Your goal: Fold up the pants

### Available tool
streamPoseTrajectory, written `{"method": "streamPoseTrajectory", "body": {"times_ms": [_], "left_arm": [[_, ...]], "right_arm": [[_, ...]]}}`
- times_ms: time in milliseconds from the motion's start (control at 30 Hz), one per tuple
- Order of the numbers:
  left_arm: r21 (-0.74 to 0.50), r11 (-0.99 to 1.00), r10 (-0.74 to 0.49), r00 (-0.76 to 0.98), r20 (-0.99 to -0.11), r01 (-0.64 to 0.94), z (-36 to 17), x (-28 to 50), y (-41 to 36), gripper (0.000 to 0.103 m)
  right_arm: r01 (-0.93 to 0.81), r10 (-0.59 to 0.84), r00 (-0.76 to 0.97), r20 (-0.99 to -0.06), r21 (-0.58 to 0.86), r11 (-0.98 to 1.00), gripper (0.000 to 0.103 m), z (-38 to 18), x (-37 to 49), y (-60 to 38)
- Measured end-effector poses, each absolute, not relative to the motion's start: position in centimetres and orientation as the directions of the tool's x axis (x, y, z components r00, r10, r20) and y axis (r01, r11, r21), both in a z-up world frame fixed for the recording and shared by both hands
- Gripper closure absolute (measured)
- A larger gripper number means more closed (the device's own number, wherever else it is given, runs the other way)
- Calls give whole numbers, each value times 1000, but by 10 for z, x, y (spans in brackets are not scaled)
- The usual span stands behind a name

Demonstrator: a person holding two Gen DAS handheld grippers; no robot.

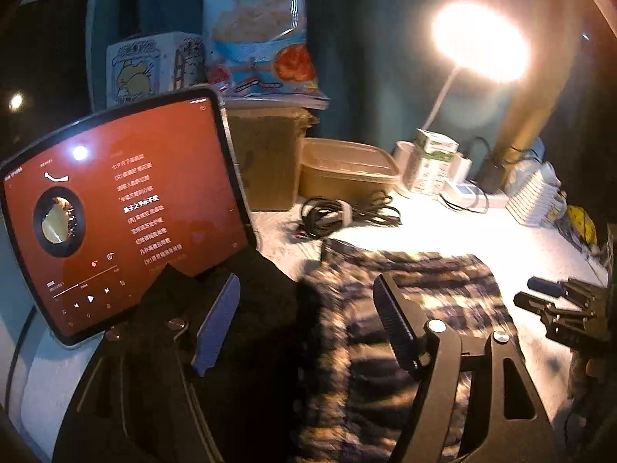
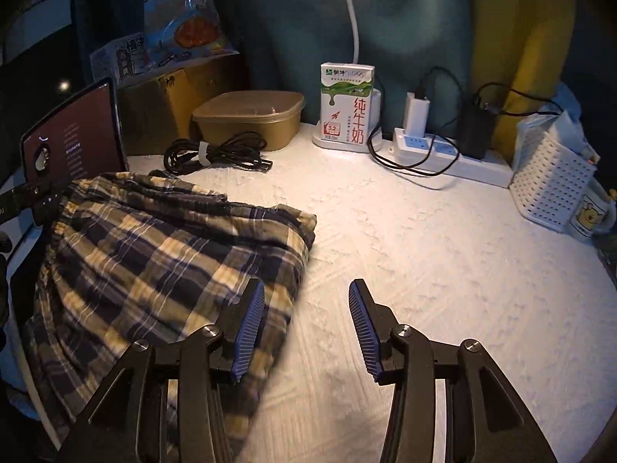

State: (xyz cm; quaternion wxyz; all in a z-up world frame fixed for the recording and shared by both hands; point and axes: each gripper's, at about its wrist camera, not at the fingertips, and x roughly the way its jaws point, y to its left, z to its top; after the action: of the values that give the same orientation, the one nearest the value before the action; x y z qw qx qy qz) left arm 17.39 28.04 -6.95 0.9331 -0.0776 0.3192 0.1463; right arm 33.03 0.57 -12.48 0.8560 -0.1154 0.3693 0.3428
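Observation:
The plaid pants lie folded in a thick stack on the white tabletop, toward the left. In the left wrist view the same pants look blurred under my left gripper, which hangs open above them with nothing between its blue pads. My right gripper is open too. Its left finger hovers over the stack's right edge and its right finger is over bare table. The right gripper also shows at the right edge of the left wrist view.
A tablet with a red screen stands at the left. Along the back are a coiled black cable, a brown lidded container, a milk carton, a power strip and a white basket. A lit lamp glares.

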Motion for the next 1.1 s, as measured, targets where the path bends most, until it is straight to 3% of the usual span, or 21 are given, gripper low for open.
{"method": "streamPoseTrajectory", "body": {"times_ms": [133,900,1100], "left_arm": [[-40,958,202,765,-611,-285,-69,164,258,30],[-59,984,109,840,-532,-165,-65,101,134,27],[-16,992,101,855,-508,-126,-58,87,106,27]], "right_arm": [[-665,502,510,-699,51,745,48,-119,319,-6],[-586,466,625,-626,18,810,46,-99,245,-116],[-550,450,668,-593,15,835,45,-88,226,-148]]}}
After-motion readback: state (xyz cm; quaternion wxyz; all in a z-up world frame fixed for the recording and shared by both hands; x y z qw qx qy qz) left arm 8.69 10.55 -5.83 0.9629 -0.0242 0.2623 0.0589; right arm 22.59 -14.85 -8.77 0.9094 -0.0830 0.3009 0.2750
